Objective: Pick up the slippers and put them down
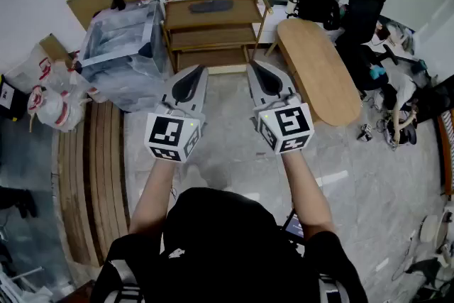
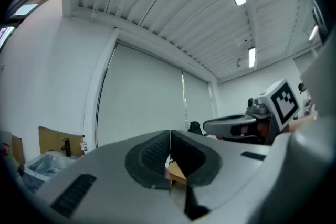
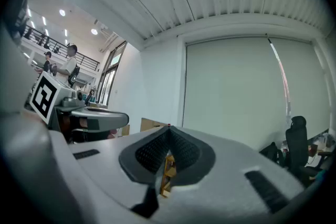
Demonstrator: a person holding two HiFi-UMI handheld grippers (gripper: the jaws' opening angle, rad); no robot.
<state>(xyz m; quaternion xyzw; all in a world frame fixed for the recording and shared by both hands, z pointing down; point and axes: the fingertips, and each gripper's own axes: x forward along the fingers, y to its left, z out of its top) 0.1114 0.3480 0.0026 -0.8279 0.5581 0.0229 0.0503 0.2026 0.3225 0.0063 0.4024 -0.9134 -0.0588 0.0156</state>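
A dark grey slipper (image 1: 211, 6) lies flat on the top board of a low wooden shoe rack (image 1: 213, 35) against the far wall. Both grippers are held level side by side in front of the rack, well short of it and apart from the slipper. My left gripper (image 1: 197, 70) is shut, its dark pads meeting at the tip with nothing between them (image 2: 170, 134). My right gripper (image 1: 253, 65) is shut and empty too (image 3: 168, 129). Neither gripper view shows the slipper. Each gripper appears at the edge of the other's view.
A long oval wooden bench (image 1: 319, 74) stands right of the rack. Left of the rack sits a clear plastic box (image 1: 120, 46), with plastic bags (image 1: 50, 99) beside it. Curved wooden slats (image 1: 92, 174) lie at the left. Black bags and clutter (image 1: 362, 7) fill the back right.
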